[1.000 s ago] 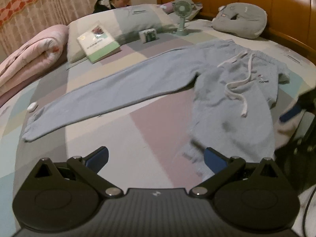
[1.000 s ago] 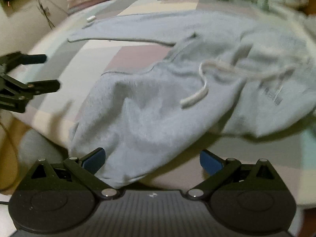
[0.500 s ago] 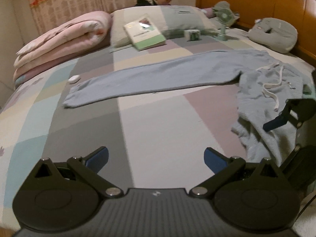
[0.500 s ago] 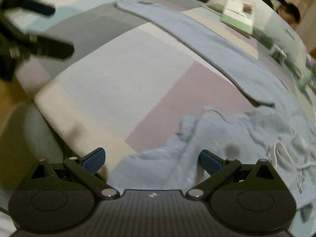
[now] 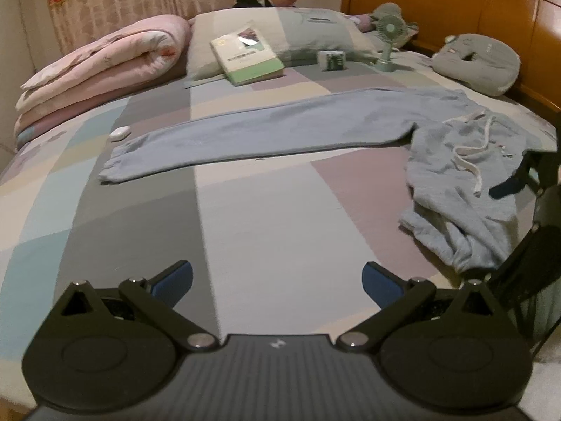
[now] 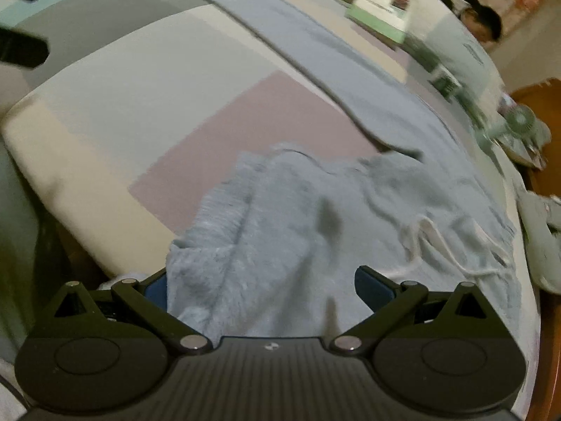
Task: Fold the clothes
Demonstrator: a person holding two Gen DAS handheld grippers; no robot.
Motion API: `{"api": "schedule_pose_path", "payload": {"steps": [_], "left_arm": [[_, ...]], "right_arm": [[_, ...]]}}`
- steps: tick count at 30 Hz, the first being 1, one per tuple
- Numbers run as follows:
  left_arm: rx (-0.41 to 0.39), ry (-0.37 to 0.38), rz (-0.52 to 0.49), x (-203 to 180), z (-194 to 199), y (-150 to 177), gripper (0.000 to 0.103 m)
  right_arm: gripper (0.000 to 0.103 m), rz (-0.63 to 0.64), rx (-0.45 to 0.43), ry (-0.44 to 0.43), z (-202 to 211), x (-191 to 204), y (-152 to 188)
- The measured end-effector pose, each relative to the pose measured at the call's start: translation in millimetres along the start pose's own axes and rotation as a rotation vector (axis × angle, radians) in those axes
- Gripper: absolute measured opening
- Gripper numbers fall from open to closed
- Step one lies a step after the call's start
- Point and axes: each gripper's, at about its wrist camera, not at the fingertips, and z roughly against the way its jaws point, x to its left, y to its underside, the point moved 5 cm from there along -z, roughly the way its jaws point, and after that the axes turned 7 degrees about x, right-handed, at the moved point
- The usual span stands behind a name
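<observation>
We see blue pants (image 5: 315, 129) lying on the bed (image 5: 273, 217). One leg is stretched out flat across the bed. The other leg is bunched up near the bed's edge. Our left gripper (image 5: 277, 277) is wide apart and holds nothing, over bare bedsheet. Our right gripper (image 6: 259, 286) is wide apart too, with the bunched leg lying between its fingers. A book (image 5: 247, 58) leans on a pillow (image 5: 305, 35).

Patchwork bed (image 5: 266, 217), sweatpants (image 5: 298, 129), book (image 5: 247, 57), quilt (image 5: 101, 66), fan (image 5: 387, 44)
</observation>
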Motion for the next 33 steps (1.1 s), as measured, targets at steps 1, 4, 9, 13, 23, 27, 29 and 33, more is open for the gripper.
{"api": "schedule_pose_path", "payload": {"steps": [1, 4, 9, 13, 23, 27, 29, 33], "left_arm": [[0.000, 0.002, -0.009, -4.5, -1.2, -2.6, 0.102], [0.004, 0.011, -0.030, -18.3, -4.2, -8.7, 0.102], [0.021, 0.032, -0.072, -46.8, -11.6, -16.3, 0.102], [0.045, 0.052, -0.111, -73.4, -20.4, -24.5, 0.102], [0.088, 0.153, -0.247, -151.7, -46.1, -51.8, 0.102], [0.114, 0.188, -0.273, -176.1, -62.4, -58.2, 0.102], [0.123, 0.184, -0.284, -181.8, -67.6, -58.6, 0.102], [0.132, 0.189, -0.258, -176.2, -70.9, -57.8, 0.102]], "right_arm": [[0.103, -0.012, -0.002, 0.002, 2.0, -7.2, 3.3], [0.103, -0.047, -0.007, 0.000, 4.9, -25.8, 12.6], [0.103, -0.094, -0.011, 0.015, 0.2, -64.6, 27.1], [0.103, -0.154, -0.016, 0.011, -4.6, -94.6, 41.2], [0.103, -0.366, -0.026, 0.009, -24.7, -158.7, 88.1], [0.103, -0.419, -0.070, -0.033, -21.9, -168.1, 102.4], [0.103, -0.428, -0.114, -0.072, -15.0, -169.5, 105.0], [0.103, -0.396, -0.191, -0.115, 2.5, -164.1, 101.8]]}}
